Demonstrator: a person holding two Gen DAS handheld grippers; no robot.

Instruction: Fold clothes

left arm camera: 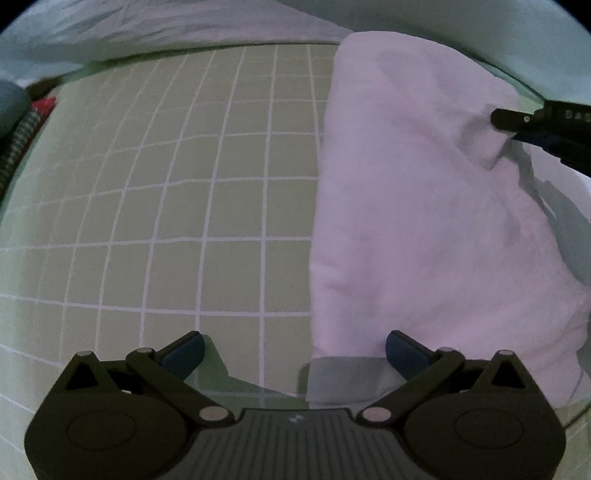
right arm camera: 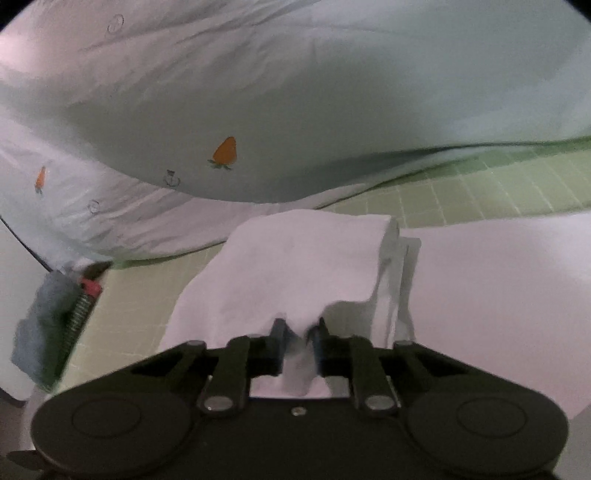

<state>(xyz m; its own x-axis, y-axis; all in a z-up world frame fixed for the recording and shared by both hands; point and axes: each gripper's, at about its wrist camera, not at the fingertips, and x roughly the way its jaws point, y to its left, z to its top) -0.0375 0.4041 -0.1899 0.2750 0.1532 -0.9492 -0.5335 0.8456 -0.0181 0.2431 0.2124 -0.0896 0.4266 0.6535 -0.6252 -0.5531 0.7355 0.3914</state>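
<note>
**White garment pinched at one edge on the green checked sheet**

Left wrist view: the left hand-held gripper (left arm camera: 293,350) points steeply down with its jaws spread wide and nothing between them. Its right blue fingertip (left arm camera: 402,350) sits at the near edge of the white garment (left arm camera: 424,221), which lies in a long folded band down the right side of the green checked sheet (left arm camera: 166,203). At the right edge of this view the right hand-held gripper (left arm camera: 517,125) reaches in and bites a raised pucker of the garment's cloth. A pale quilt (left arm camera: 147,29) lies bunched along the far edge of the sheet.

Right wrist view: the right hand-held gripper (right arm camera: 298,334) has its jaws nearly closed, with a fold of the white garment (right arm camera: 295,266) caught between them and lifted into a small peak. More of the garment spreads flat to the right. Beyond it the pale quilt (right arm camera: 295,110), printed with small orange strawberries (right arm camera: 224,152), heaps over the green checked sheet (right arm camera: 480,184). A blurred grey and red object (right arm camera: 62,314) lies at the left.
</note>
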